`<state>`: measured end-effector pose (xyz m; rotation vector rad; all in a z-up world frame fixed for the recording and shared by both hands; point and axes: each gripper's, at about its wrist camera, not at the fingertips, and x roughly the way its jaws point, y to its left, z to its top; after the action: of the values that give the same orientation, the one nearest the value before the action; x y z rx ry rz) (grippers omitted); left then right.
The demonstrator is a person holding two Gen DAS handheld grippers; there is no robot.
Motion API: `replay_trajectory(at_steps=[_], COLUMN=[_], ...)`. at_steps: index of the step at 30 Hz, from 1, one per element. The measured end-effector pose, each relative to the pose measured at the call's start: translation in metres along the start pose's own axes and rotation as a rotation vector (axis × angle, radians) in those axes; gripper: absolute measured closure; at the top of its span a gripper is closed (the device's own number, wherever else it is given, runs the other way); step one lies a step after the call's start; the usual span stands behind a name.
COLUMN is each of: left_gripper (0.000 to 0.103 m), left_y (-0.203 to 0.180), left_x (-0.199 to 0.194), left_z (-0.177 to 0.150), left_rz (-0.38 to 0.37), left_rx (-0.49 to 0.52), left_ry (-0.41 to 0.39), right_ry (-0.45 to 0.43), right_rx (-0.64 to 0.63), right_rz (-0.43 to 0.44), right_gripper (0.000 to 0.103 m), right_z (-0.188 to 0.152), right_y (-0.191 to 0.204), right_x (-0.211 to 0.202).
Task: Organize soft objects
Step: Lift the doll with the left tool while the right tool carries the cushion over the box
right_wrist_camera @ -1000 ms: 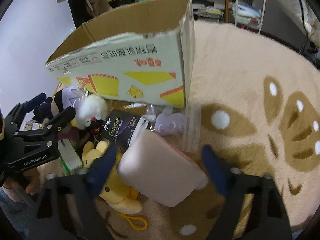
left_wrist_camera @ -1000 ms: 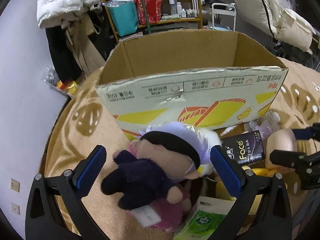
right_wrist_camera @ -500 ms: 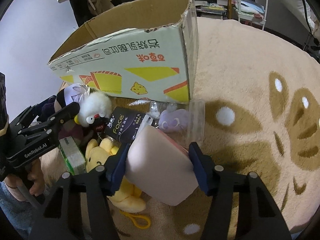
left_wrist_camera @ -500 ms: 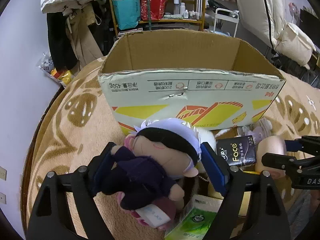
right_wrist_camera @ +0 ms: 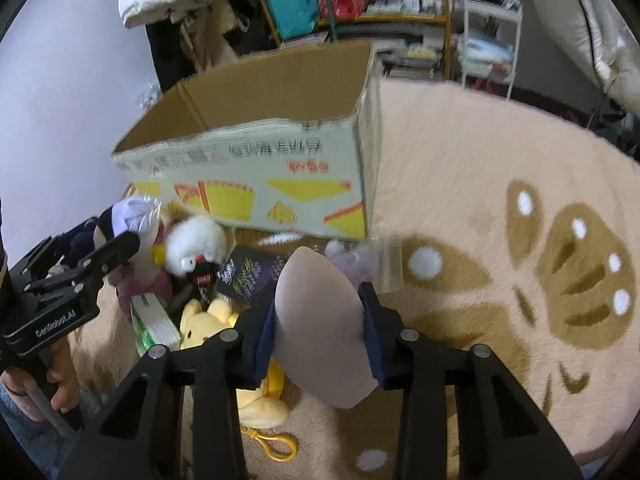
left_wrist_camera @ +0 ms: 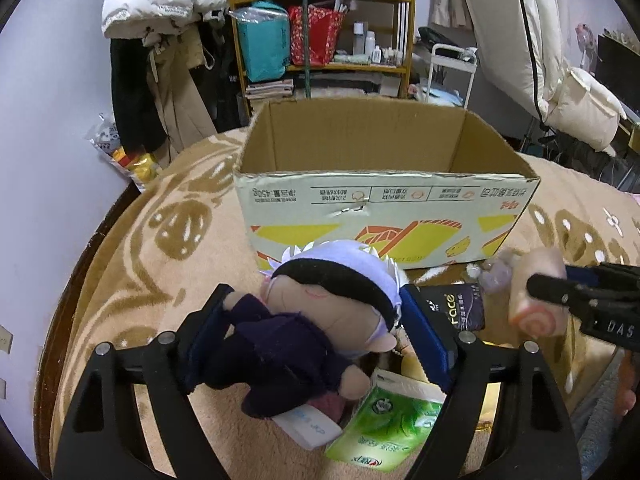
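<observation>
My left gripper (left_wrist_camera: 316, 332) is shut on a plush doll (left_wrist_camera: 320, 320) with a white-lilac hair cap, black blindfold and dark purple clothes, held above the rug. My right gripper (right_wrist_camera: 318, 320) is shut on a pink roll-shaped soft toy (right_wrist_camera: 320, 320), lifted off the pile; it also shows in the left wrist view (left_wrist_camera: 538, 292). An open cardboard box (left_wrist_camera: 384, 196) stands just beyond both, and it looks empty inside. It also shows in the right wrist view (right_wrist_camera: 256, 152).
On the beige patterned rug (right_wrist_camera: 500, 200) in front of the box lie a yellow plush (right_wrist_camera: 256, 392), a white fluffy toy (right_wrist_camera: 196, 244), a black Face tissue pack (left_wrist_camera: 456, 308), a green tissue pack (left_wrist_camera: 384, 428) and a bagged lilac toy (right_wrist_camera: 360, 260). Shelves (left_wrist_camera: 320, 32) and hanging coats stand behind.
Both grippers closed on their toys and lifted them: the left on the plush doll, the right on the pink roll. The box now appears lower and farther in both views.
</observation>
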<state>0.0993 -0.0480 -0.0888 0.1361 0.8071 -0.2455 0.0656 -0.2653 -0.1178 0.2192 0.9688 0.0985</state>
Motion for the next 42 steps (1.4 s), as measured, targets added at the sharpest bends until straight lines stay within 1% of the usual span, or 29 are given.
replay_trajectory(at_steps=[2, 6, 8, 12, 16, 20, 23, 27, 30, 34, 36, 39, 42], left_gripper=[0.021, 0.021, 0.021, 0.021, 0.021, 0.021, 0.021, 0.021, 0.021, 0.021, 0.021, 0.021, 0.021], left_y=[0.000, 0.002, 0.003, 0.005, 0.010, 0.015, 0.015, 0.011, 0.010, 0.016, 0.019, 0.019, 0.015], left_x=[-0.006, -0.026, -0.041, -0.070, -0.090, -0.098, -0.100, -0.104, -0.109, -0.112, -0.114, -0.113, -0.106], left_z=[-0.001, -0.001, -0.001, 0.001, 0.007, 0.016, 0.025, 0.039, 0.051, 0.068, 0.077, 0.093, 0.108], left_rz=[0.004, 0.017, 0.045, 0.065, 0.083, 0.078, 0.089, 0.101, 0.109, 0.085, 0.077, 0.084, 0.107], left_rx=[-0.004, -0.018, -0.021, -0.031, -0.052, -0.066, -0.053, -0.020, -0.008, -0.033, -0.041, -0.028, 0.000], left_ry=[-0.014, -0.068, -0.124, -0.240, -0.320, -0.355, -0.373, -0.398, -0.420, -0.412, -0.430, -0.450, -0.462], right_ry=[-0.036, -0.103, -0.137, -0.211, -0.288, -0.351, -0.384, -0.420, -0.440, -0.461, -0.471, -0.484, -0.497], right_rx=[0.004, 0.003, -0.006, -0.033, -0.047, -0.057, -0.077, -0.138, -0.160, -0.179, -0.186, -0.202, -0.212], right_rz=[0.000, -0.004, -0.002, 0.000, 0.004, 0.012, 0.020, 0.003, 0.005, 0.017, 0.025, 0.030, 0.032], right_gripper=[0.064, 0.065, 0.065, 0.065, 0.065, 0.065, 0.065, 0.065, 0.065, 0.065, 0.065, 0.064, 0.064], right_z=[0.000, 0.000, 0.001, 0.002, 0.007, 0.015, 0.024, 0.036, 0.046, 0.060, 0.068, 0.082, 0.093], right_y=[0.001, 0.006, 0.004, 0.010, 0.015, 0.020, 0.025, 0.034, 0.040, 0.045, 0.047, 0.052, 0.055], right_x=[-0.010, -0.030, -0.035, -0.050, -0.066, -0.078, -0.084, -0.089, -0.092, -0.093, -0.093, -0.090, -0.088])
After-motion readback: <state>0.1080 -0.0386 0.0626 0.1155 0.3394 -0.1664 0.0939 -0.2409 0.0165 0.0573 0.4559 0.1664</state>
